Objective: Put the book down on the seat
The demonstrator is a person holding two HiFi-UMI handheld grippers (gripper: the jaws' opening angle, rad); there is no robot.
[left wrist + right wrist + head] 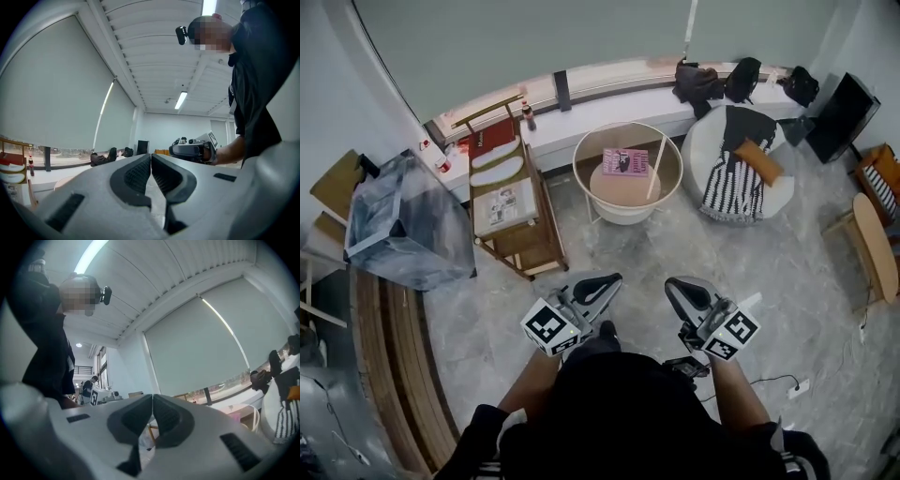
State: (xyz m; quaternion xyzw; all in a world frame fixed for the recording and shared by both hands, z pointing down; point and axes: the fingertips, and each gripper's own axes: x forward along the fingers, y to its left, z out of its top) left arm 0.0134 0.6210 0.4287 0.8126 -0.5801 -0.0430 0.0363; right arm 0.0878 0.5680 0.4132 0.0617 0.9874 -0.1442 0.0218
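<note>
Nothing is legible; print on the pink book point(625, 161) is too small.

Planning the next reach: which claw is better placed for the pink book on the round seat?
Left, marginally. The pink book on the round seat lies almost straight ahead of the left claw; the right claw sits further aside. Both are shut, empty.

— What is noted at upper centre?
— A pink paper-covered book point(625, 161), slightly glossy, is seen on a round cream padded seat point(619, 192) ringed in smooth white metal.
— And at the left?
— A slatted brown wooden rack point(520, 242), matt, and a crinkled clear plastic sheet point(408, 220), shiny. The grey stone-look floor point(675, 253) is polished.
</note>
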